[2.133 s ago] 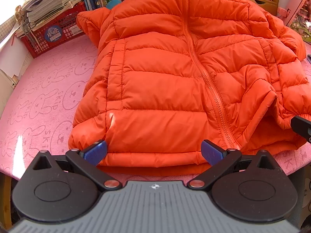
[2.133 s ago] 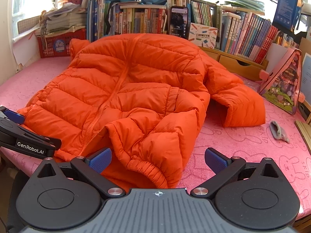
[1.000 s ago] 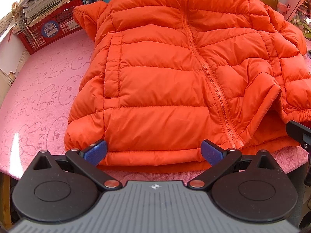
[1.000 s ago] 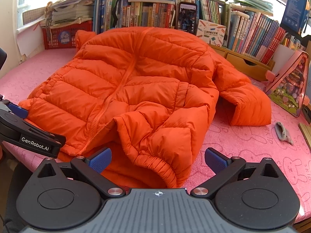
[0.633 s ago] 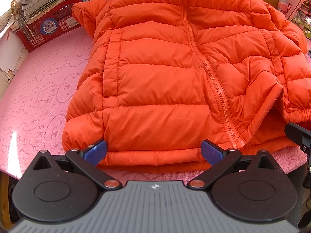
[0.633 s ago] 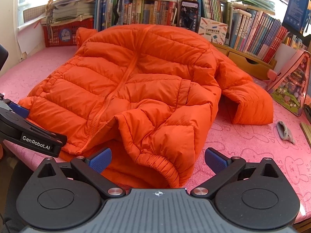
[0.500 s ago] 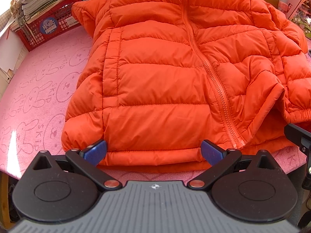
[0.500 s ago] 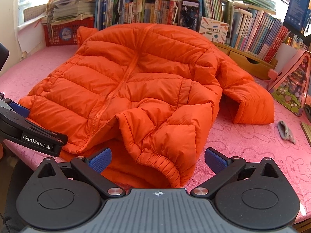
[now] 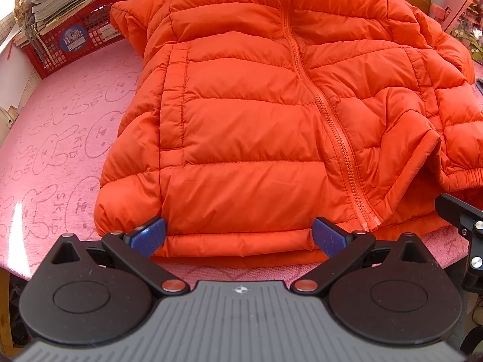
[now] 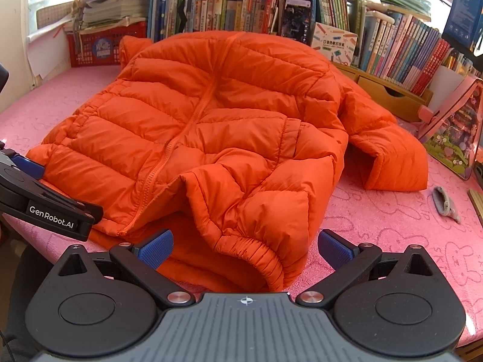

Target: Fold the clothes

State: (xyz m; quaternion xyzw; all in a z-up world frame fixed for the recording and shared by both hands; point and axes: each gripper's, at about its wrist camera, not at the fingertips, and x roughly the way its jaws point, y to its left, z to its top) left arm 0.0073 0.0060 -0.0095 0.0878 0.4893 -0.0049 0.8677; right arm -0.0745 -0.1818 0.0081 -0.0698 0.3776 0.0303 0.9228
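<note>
Holding both grippers spread wide at the table's (image 9: 60,120) near edge, my left gripper (image 9: 238,236) straddles the jacket (image 9: 241,120) hem, zip running straight away, right gripper (image 10: 244,249) by the cuff.

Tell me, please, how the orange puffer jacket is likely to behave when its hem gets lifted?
The orange puffer jacket looks soft and floppy: its sleeve already slumps over the front, so it would probably sag and slide. The puffy quilting suggests it is light for its bulk. The shiny shell may slip between the open left gripper pads.

jacket (image 9: 256,138) on table (image 9: 60,138) | crate (image 9: 84,42) behind-left | books (image 10: 401,48) behind | left tongs (image 9: 238,236) at hem
</note>
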